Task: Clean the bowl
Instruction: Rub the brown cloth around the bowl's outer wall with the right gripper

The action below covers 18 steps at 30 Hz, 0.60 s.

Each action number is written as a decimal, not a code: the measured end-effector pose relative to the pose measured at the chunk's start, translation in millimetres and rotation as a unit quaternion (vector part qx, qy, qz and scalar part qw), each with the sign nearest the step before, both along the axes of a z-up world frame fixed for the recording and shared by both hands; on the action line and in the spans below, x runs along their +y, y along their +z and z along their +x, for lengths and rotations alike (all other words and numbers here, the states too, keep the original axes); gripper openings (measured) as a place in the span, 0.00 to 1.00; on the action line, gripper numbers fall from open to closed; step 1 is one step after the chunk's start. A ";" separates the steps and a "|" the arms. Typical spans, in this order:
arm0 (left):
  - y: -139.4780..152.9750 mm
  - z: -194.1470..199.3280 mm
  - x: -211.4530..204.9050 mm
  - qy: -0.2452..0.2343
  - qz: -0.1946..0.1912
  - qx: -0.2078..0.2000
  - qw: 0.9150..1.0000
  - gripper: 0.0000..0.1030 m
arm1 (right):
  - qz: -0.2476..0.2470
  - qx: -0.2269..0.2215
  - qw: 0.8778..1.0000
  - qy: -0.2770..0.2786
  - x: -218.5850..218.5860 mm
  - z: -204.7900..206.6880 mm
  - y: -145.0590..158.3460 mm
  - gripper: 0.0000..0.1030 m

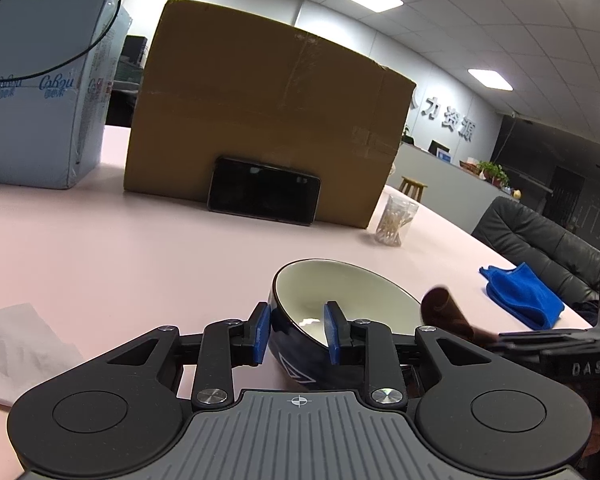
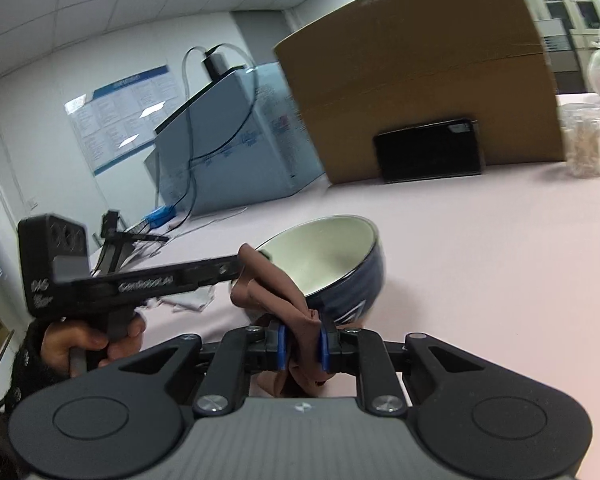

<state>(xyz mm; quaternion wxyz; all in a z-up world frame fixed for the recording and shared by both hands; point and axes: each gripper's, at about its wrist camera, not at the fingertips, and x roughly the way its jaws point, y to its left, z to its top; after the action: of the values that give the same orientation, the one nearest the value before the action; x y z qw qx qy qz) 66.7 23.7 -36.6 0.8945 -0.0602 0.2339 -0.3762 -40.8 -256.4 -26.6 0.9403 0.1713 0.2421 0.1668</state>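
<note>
A dark blue bowl with a cream inside is tilted above the pink table. My left gripper is shut on the bowl's near rim, one blue pad outside and one inside. In the right wrist view the same bowl tips toward me, its opening facing left. My right gripper is shut on a brown cloth, which bunches up just at the bowl's rim. That brown cloth appears blurred at the bowl's right edge in the left wrist view.
A large cardboard box stands behind, with a black phone leaning on it. A light blue carton is at the left, a clear jar of sticks at the right, a blue cloth near the table's edge, white tissue at the left.
</note>
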 end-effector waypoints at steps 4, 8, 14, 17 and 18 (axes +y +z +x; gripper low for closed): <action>-0.2 -1.2 -1.1 0.000 0.002 -0.002 1.000 0.26 | -0.002 0.006 0.999 -0.031 -5.2 0.7 -1.1 0.18; -0.1 -3.6 -1.7 0.001 0.003 -0.002 1.000 0.27 | -0.015 0.001 1.000 -0.009 1.7 1.0 -1.5 0.18; 0.1 -4.2 -2.2 0.000 0.004 -0.004 1.000 0.27 | -0.015 -0.001 0.999 0.034 9.9 2.1 -1.2 0.19; -0.2 -2.5 -2.0 -0.002 0.004 -0.001 1.000 0.28 | -0.010 0.002 0.999 0.035 9.4 2.7 -0.9 0.19; 0.2 1.6 -3.9 -0.003 0.005 0.004 1.000 0.28 | -0.011 0.006 0.999 0.029 9.1 3.5 -1.1 0.19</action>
<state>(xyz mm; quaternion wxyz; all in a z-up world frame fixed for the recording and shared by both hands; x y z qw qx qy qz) 68.3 19.8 -36.4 0.8926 -0.0560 0.2397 -0.3777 -37.3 -247.3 -27.7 0.9355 0.1544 0.2543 0.1904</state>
